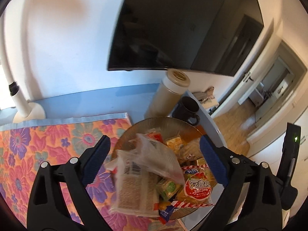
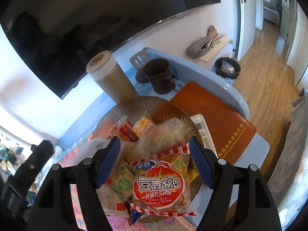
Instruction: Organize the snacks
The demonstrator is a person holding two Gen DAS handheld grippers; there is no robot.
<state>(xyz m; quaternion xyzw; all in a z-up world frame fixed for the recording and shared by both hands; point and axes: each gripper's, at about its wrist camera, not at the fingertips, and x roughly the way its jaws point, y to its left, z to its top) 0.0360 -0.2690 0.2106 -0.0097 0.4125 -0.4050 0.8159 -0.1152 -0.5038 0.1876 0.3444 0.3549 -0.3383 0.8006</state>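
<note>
On my left wrist view, the left gripper (image 1: 155,159) hangs with fingers spread wide, clear of the blurred clear wafer packet (image 1: 134,181) over the snack bowl (image 1: 163,120). On my right view, the right gripper (image 2: 154,162) stands spread around the red rice-crust packet (image 2: 161,188), pads not pressing.

Left gripper (image 1: 154,155) and right gripper (image 2: 155,162) alike, glossy black plastic arms, ribbed blue finger pads (image 1: 211,159), round silver screw heads (image 1: 73,160) at the joints
</note>
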